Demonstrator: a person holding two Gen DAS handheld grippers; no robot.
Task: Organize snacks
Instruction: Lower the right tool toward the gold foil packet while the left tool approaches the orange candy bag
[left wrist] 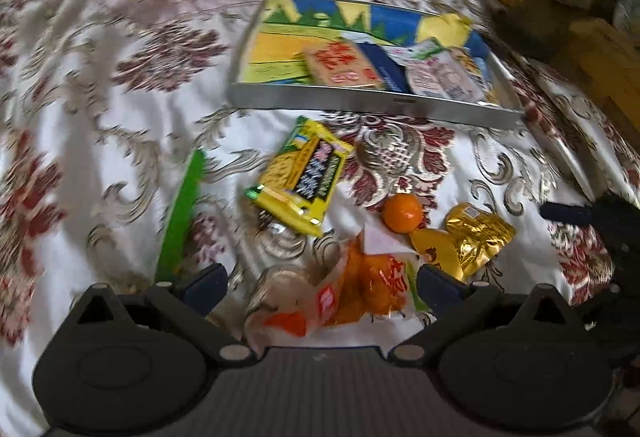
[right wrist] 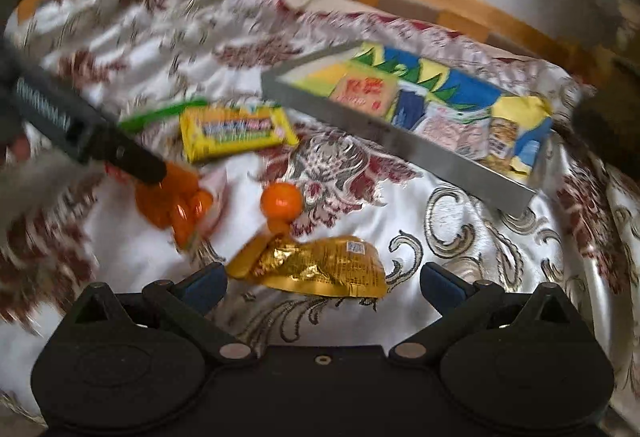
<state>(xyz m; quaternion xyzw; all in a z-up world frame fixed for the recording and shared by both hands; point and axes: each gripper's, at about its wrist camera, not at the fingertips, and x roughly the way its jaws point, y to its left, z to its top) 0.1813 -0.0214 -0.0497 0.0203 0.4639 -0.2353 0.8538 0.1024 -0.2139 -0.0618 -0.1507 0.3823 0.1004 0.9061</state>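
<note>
While your left gripper (left wrist: pixel 322 283) hangs low w/ jaws spread wide, an orange snack bag (left wrist: pixel 352 297) lies between its fingers, not pinched. Your right gripper (right wrist: pixel 323 283) is spread too, a gold foil packet (right wrist: pixel 320 267) just ahead of its tips, untouched. Past those: a small orange ball (left wrist: pixel 402 213), a yellow biscuit pack (left wrist: pixel 304 177) and a green strip (left wrist: pixel 180 213) loose on the floral bedspread (left wrist: pixel 120 117). Farther back sits the metal tray (left wrist: pixel 376 105), already holding several packets, incl. a tan pack w/ red print (left wrist: pixel 344 67). Nothing blocks the way to it. Frames are motion-blurred.
</note>
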